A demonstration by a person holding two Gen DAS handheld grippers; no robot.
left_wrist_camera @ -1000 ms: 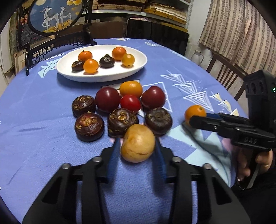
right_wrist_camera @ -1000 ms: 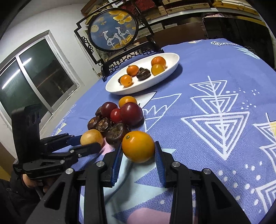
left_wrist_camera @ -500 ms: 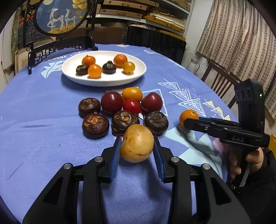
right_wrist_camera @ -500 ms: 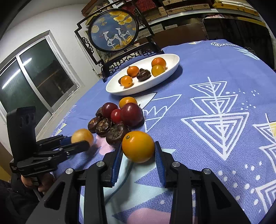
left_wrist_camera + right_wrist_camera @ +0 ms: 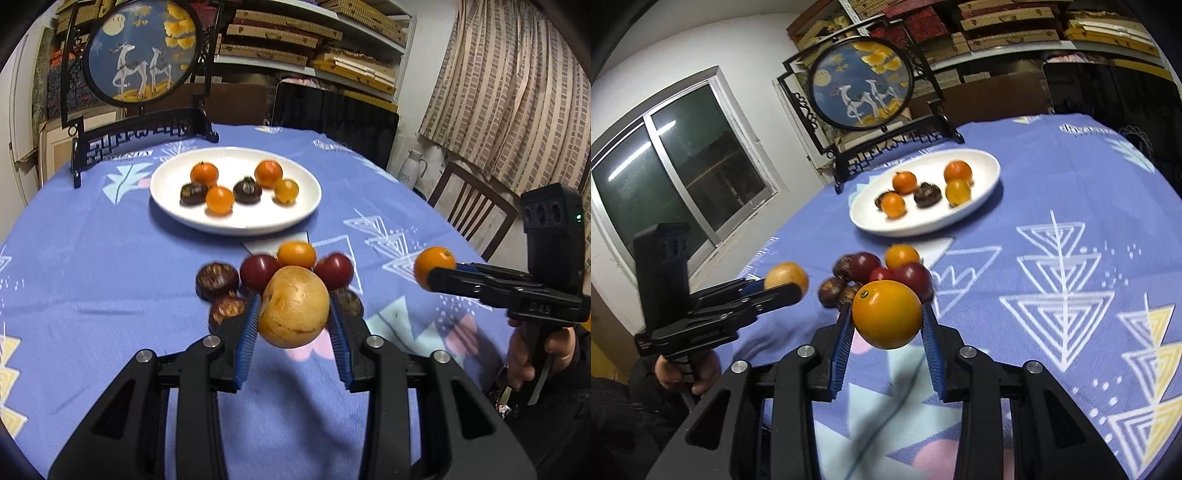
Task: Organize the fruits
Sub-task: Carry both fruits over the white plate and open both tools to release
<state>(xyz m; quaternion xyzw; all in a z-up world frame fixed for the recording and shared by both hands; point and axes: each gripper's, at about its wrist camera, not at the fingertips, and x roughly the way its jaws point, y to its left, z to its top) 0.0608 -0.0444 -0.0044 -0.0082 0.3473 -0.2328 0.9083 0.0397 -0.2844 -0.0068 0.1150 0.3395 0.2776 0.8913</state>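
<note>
Both grippers, left and right, lifted fruits higher than before.

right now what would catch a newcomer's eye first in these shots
Each gripper holds a fruit above the blue tablecloth: the left gripper a tan fruit, the right gripper an orange fruit. Beyond them lies a cluster of loose fruit, then a white plate with six small fruits.

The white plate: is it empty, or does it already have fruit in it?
Not empty. The white plate holds six small fruits: four orange or yellow ones and two dark brown ones. Part of its surface is bare.
</note>
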